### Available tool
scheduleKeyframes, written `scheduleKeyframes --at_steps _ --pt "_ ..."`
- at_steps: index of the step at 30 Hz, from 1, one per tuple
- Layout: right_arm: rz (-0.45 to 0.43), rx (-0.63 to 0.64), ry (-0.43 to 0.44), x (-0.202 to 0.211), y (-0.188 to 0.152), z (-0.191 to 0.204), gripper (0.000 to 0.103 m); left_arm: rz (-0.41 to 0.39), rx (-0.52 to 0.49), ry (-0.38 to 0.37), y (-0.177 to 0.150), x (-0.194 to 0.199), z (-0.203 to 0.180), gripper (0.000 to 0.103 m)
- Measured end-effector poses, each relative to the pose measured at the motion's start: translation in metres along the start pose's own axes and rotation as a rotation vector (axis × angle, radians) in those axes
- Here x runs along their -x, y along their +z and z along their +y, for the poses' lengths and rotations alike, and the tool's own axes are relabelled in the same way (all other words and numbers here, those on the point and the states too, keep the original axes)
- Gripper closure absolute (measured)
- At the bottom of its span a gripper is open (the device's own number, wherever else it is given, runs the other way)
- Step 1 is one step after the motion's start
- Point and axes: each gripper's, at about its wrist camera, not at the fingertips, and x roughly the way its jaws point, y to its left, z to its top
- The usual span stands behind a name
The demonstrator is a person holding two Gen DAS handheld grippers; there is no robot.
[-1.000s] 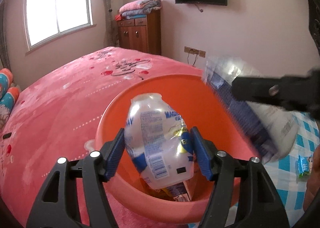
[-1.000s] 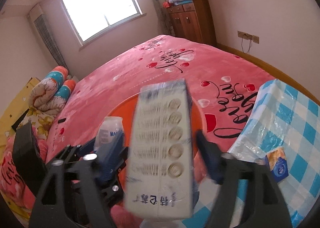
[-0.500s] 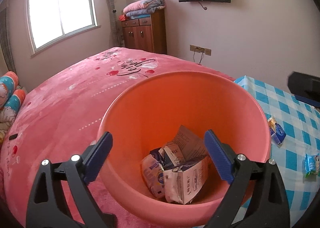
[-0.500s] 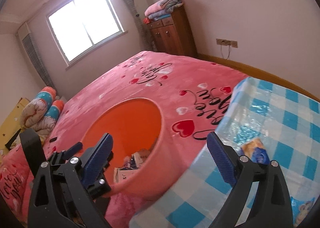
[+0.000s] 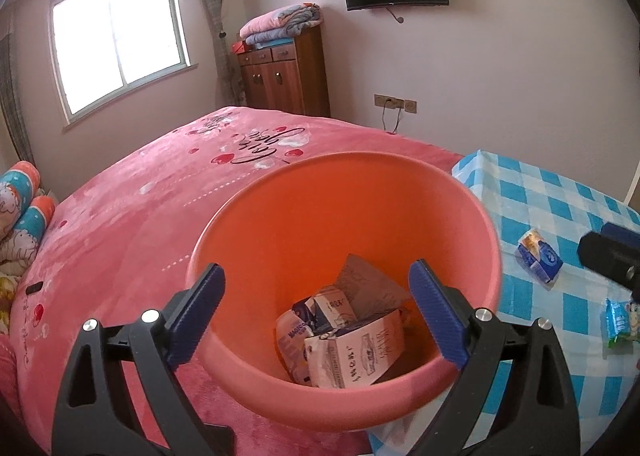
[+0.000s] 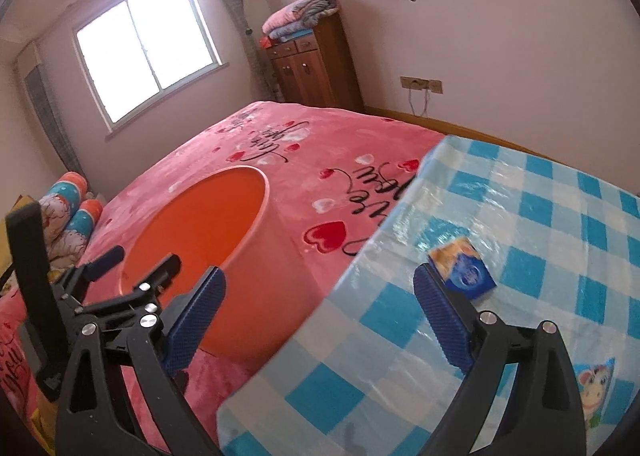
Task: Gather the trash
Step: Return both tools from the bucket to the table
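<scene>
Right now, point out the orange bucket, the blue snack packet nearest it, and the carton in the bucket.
orange bucket [image 5: 494, 252], left wrist view, right rim.
blue snack packet [image 6: 466, 270], right wrist view, middle of its top face.
carton [image 5: 354, 352], left wrist view, printed side face.

My left hand-held gripper [image 5: 316, 312] has matte black triangular-cutout arms, silver screws at the joints and ribbed blue pads [image 5: 438, 316]. My right hand-held gripper [image 6: 318, 320] looks the same: black frame, silver screws, blue pads [image 6: 444, 320].
</scene>
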Motion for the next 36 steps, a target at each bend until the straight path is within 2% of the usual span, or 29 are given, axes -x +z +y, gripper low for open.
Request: scheduleKeyframes --at_steps 17,36 --pt "-0.022 -0.048 -0.091 0.031 -0.038 -0.044 0.008 -0.015 -0.065 -0.039 -0.001 0.023 -0.045 0.009" --pt "-0.119 -0.057 -0.189 0.075 -0.070 -0.086 0.008 0.000 -0.144 -0.089 -0.013 0.040 -0.106 0.009"
